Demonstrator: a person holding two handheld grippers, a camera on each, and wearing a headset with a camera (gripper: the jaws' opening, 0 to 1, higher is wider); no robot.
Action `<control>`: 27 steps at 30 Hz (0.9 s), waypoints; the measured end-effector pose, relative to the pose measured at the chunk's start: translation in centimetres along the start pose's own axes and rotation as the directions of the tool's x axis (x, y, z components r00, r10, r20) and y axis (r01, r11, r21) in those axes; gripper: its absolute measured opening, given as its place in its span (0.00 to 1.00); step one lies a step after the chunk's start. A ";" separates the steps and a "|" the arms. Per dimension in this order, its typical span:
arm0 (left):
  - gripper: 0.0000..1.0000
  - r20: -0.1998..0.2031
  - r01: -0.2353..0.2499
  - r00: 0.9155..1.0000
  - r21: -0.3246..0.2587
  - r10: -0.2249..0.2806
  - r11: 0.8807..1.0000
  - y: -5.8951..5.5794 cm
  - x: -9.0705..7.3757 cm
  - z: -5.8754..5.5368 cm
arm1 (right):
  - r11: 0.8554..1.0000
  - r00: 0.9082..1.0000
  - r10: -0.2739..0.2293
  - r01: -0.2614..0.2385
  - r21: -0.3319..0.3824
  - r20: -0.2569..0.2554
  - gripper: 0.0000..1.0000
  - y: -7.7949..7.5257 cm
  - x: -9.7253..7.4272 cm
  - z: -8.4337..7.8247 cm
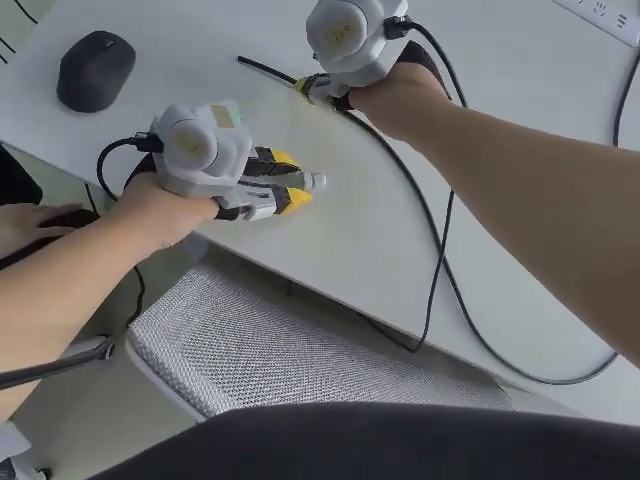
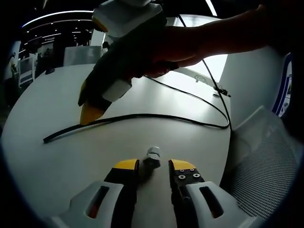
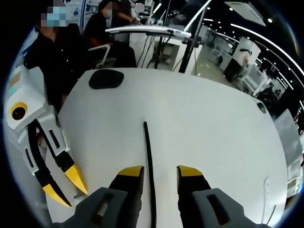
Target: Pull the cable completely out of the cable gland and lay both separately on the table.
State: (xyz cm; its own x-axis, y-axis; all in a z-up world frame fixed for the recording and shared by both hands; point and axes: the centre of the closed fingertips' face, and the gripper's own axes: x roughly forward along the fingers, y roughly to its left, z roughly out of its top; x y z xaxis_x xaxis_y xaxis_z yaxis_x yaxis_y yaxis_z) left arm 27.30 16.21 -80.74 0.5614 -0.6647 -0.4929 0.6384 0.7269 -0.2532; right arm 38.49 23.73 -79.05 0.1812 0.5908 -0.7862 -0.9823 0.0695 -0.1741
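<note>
Fig.: cable [image 3: 148, 156] and gland [image 2: 153, 156] lying apart on the table [image 1: 360, 230].

**Cable:** thin, black, flat on the white top. Free end [image 1: 243, 61] points away from the right gripper [image 3: 160, 170], w/ no gland on the stretch in view. It runs btw that gripper's jaws, which stand apart w/ bare table either side, so nothing is clamped.

**Gland:** small pale fitting near the table's front edge, well apart from the cable end. It sits btw the tips of the left gripper [image 2: 155, 164]. Jaws are parted w/ a gap on each side, so it is not pinched.

**Handling (judged):**
- Cable: light, limp, smooth-jacketed, so apt to slide thru the pads. Take it just behind the free end, across its width.
- Gland: light, hard, rounded, prob. plastic, so apt to roll or squirt out. Grip across the body, squarely. Fine detail is too small to make out.
- Neither looks fragile.

**Progress (judged):** near done, as both parts rest separately on the table.

**Surroundings:**
- Dark mouse [image 1: 95, 70] at the table's far left.
- Mesh chair seat [image 1: 250, 340] below the front edge.
- Black wire [image 1: 437, 262] trailing off the edge on the right. Cannot tell whether it continues the cable.
</note>
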 end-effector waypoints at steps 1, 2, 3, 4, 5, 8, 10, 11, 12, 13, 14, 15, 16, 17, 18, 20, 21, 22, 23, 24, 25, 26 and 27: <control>0.28 0.003 -0.003 1.000 -0.001 0.003 1.000 0.0 0.0 0.1 | 1.000 1.000 -0.001 0.001 -0.002 0.014 0.26 0.0 0.0 0.1; 0.30 0.007 -0.011 1.000 -0.001 0.011 1.000 0.1 -0.1 0.2 | 1.000 1.000 -0.002 0.002 -0.009 0.030 0.28 -0.1 -0.1 0.2; 0.32 0.007 -0.015 1.000 -0.002 0.015 1.000 0.1 -0.1 0.2 | 1.000 0.999 -0.005 0.005 -0.013 0.032 0.28 -0.1 -0.5 0.2; 0.34 0.006 -0.019 1.000 -0.003 0.019 1.000 0.1 -0.2 0.2 | 1.000 0.999 -0.009 0.010 -0.018 0.044 0.29 -0.2 -1.2 0.4; 0.35 0.007 -0.020 1.000 -0.002 0.020 1.000 0.0 -0.2 0.2 | 1.000 0.998 -0.010 0.011 -0.018 0.061 0.31 -0.2 -1.6 0.7; 0.36 0.005 -0.018 1.000 -0.003 0.018 1.000 -0.2 -0.5 0.3 | 0.998 0.993 -0.022 0.015 0.064 0.116 0.34 -0.5 -2.8 1.1; 0.38 0.010 -0.017 1.000 -0.010 0.017 1.000 -0.5 -0.9 0.5 | 0.998 0.991 -0.033 0.025 0.061 0.128 0.35 -0.6 -4.0 1.1; 0.39 0.016 -0.018 1.000 -0.020 0.018 1.000 -0.6 -1.1 0.7 | 0.997 0.990 -0.041 0.031 0.073 0.138 0.35 -0.5 -4.7 1.1; 0.40 0.019 -0.021 1.000 -0.024 0.022 0.999 -0.7 -1.2 0.9 | 0.996 0.988 -0.045 0.032 0.087 0.149 0.36 -0.5 -5.2 1.1; 0.42 0.021 -0.027 0.999 -0.020 0.028 0.999 -0.7 -1.4 1.0 | 0.994 0.985 -0.053 0.038 0.098 0.161 0.36 -0.1 -6.3 1.3; 0.44 0.019 -0.035 0.999 -0.017 0.035 0.999 -0.7 -1.5 1.0 | 0.994 0.985 -0.055 0.039 0.101 0.162 0.37 -0.1 -6.6 1.2; 0.47 0.016 -0.041 0.999 -0.016 0.041 0.999 -0.7 -1.7 1.0 | 0.993 0.984 -0.066 0.050 0.103 0.167 0.38 0.0 -7.4 1.1; 0.49 0.017 -0.041 0.999 -0.016 0.042 0.999 -0.7 -1.7 1.1 | 0.992 0.981 -0.082 0.062 0.113 0.178 0.38 0.0 -8.0 1.0; 0.49 0.023 -0.044 0.999 -0.016 0.044 0.999 -0.8 -1.9 1.2 | 0.986 0.976 -0.096 0.066 0.154 0.198 0.39 0.0 -8.9 1.0; 0.50 0.027 -0.044 0.999 -0.019 0.045 0.999 -0.8 -2.1 1.3 | 0.983 0.974 -0.099 0.064 0.169 0.205 0.39 0.1 -9.3 1.0; 0.50 0.032 -0.046 0.998 -0.025 0.047 0.999 -0.9 -2.4 1.6 | 0.980 0.970 -0.110 0.069 0.189 0.218 0.40 0.3 -10.6 0.7; 0.52 0.035 -0.048 0.998 -0.026 0.049 0.999 -1.0 -2.5 1.8 | 0.978 0.968 -0.117 0.073 0.196 0.222 0.41 0.2 -11.0 0.4; 0.52 0.038 -0.050 0.998 -0.031 0.051 0.998 -1.0 -2.7 2.0 | 0.977 0.966 -0.121 0.076 0.200 0.229 0.41 0.3 -11.4 0.4; 0.53 0.039 -0.051 0.998 -0.034 0.052 0.998 -1.1 -2.8 2.1 | 0.974 0.962 -0.129 0.077 0.212 0.242 0.42 0.4 -12.1 0.4; 0.55 0.041 -0.054 0.998 -0.034 0.055 0.998 -1.1 -3.0 2.2 | 0.974 0.960 -0.131 0.078 0.213 0.247 0.43 0.5 -12.6 0.3; 0.57 0.042 -0.057 0.997 -0.035 0.059 0.998 -1.0 -3.1 2.3 | 0.973 0.958 -0.135 0.080 0.216 0.253 0.45 0.6 -13.1 0.3; 0.59 0.044 -0.063 0.997 -0.035 0.065 0.997 -1.0 -3.3 2.5 | 0.970 0.951 -0.150 0.089 0.225 0.270 0.46 0.5 -13.9 0.3; 0.60 0.046 -0.064 0.997 -0.037 0.066 0.997 -1.1 -3.4 2.6 | 0.969 0.948 -0.154 0.090 0.232 0.278 0.48 0.6 -14.5 0.3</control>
State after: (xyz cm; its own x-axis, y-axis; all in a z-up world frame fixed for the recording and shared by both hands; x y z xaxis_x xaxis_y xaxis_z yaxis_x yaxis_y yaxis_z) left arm 26.05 17.27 -76.66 0.6256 -0.6228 -0.4699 0.5812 0.7738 -0.2517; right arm 35.28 15.47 -67.58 0.3099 0.7728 -0.5538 -0.9464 0.3067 -0.1016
